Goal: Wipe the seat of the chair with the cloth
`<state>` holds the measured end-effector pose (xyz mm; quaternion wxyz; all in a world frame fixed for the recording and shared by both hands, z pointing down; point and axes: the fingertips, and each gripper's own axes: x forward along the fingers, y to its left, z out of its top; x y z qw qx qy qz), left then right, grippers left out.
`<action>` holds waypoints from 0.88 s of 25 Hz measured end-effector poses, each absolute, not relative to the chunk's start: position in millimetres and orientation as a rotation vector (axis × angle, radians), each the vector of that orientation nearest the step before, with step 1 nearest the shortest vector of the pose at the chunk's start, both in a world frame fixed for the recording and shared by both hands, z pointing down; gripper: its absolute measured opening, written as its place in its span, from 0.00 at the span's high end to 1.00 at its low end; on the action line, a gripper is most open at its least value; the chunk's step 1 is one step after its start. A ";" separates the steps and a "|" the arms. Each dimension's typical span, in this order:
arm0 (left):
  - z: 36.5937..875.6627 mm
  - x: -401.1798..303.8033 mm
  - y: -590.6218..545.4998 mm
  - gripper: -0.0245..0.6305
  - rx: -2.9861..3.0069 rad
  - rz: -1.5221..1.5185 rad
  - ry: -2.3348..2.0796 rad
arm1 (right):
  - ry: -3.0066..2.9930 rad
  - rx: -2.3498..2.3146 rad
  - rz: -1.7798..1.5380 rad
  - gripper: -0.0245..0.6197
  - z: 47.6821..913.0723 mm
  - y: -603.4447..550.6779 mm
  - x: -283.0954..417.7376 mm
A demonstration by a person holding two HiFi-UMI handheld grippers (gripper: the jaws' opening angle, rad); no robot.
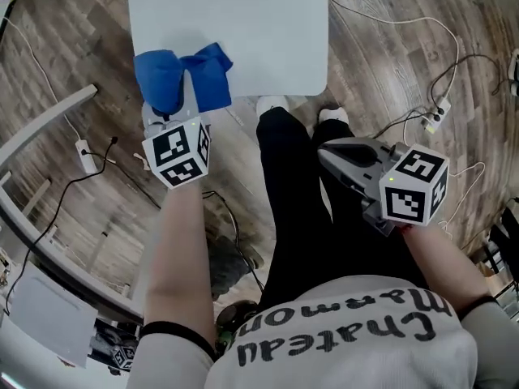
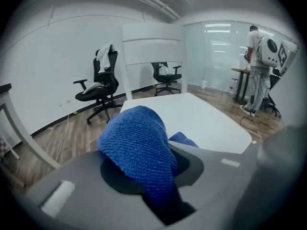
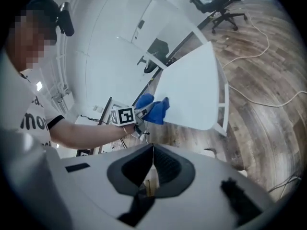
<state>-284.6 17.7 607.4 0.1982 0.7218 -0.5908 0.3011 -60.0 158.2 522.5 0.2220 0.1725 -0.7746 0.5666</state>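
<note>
A blue cloth [image 1: 182,78] is bunched in the left gripper [image 1: 185,97], whose jaws are clamped on it. The fabric bulges up and over the jaws in two lobes. In the head view it sits at the near left corner of the white seat [image 1: 243,31], partly over the seat and partly past its edge. Whether it presses on the seat cannot be told.

The right gripper [image 1: 328,151] is well apart from the cloth. It is held over the person's right leg [image 1: 357,217], its jaws together with nothing between them.

The seat is plain white. The chair back [image 2: 153,51] rises at its far side in the left gripper view.

The floor [image 1: 389,63] is grey-brown wood planks. White cables [image 1: 405,23] trail across it to a power strip [image 1: 435,118].

The room is white-walled. Two black office chairs [image 2: 98,87] stand by the wall, and another person [image 2: 256,75] stands at a counter far to the right.
</note>
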 end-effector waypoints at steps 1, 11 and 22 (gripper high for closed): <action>609.6 -307.9 22.2 0.80 1.977 0.861 -1.686 | -2.132 0.450 1.559 0.94 522.5 161.2 -69.9; 638.5 -376.5 28.6 0.80 1.883 0.866 -1.727 | -2.093 0.384 1.528 0.94 526.7 169.7 -127.8; 639.0 -365.3 32.6 0.83 1.753 0.782 -1.842 | -2.081 0.402 1.563 0.94 537.0 182.4 -112.1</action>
